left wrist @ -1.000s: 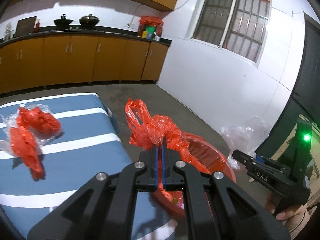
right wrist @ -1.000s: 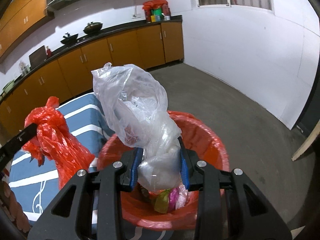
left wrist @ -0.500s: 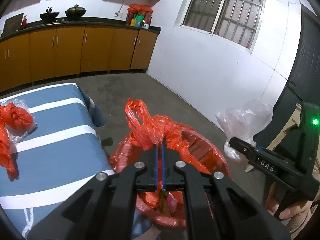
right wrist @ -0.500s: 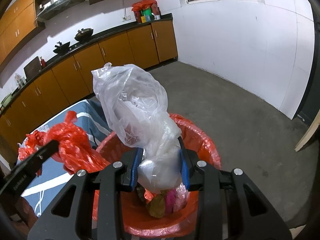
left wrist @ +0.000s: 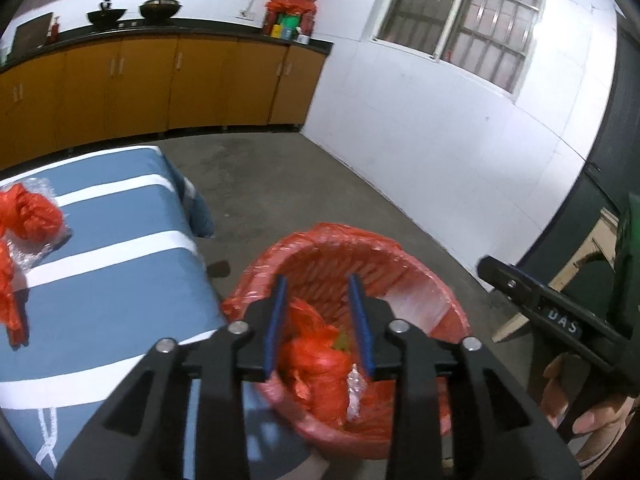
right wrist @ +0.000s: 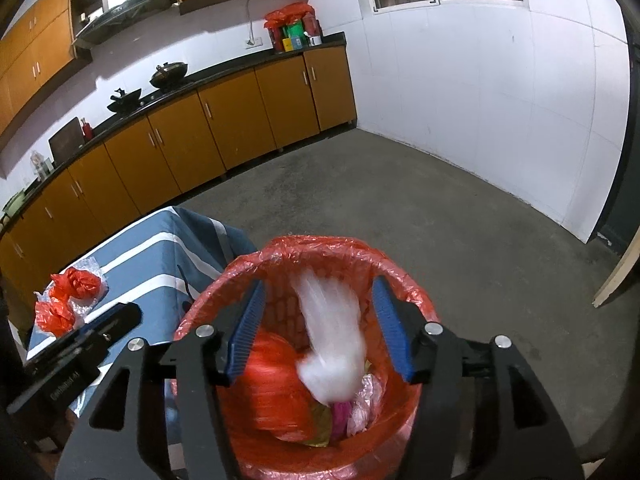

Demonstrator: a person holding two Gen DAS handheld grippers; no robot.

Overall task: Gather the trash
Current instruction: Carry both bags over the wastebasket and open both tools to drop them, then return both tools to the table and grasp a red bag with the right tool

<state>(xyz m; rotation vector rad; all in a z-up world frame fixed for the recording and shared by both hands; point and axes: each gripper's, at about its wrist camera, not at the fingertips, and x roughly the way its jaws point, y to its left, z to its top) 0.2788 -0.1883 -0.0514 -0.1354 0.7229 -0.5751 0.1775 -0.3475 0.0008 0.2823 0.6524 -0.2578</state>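
Note:
A red-lined trash basket [left wrist: 404, 256] [right wrist: 320, 250] stands on the floor beside the table. My left gripper [left wrist: 320, 320] is open above it; a red bag [left wrist: 316, 364] lies inside below the fingers. My right gripper [right wrist: 324, 336] is open above the basket; a clear plastic bag [right wrist: 332, 344], blurred, drops between its fingers onto the red bag [right wrist: 276, 388] and other trash. More red bags on clear plastic [left wrist: 28, 212] [right wrist: 68, 296] lie on the blue striped table [left wrist: 112, 264] [right wrist: 160, 252].
Orange kitchen cabinets [right wrist: 224, 120] with a dark counter line the back wall. A white wall [left wrist: 440, 120] with a barred window is at the right. Concrete floor [right wrist: 440, 240] surrounds the basket. The right gripper shows in the left wrist view [left wrist: 552, 320].
Both grippers opened over the basket. The red bag fell from the left gripper into the basket; the clear bag left the right gripper and is falling in.

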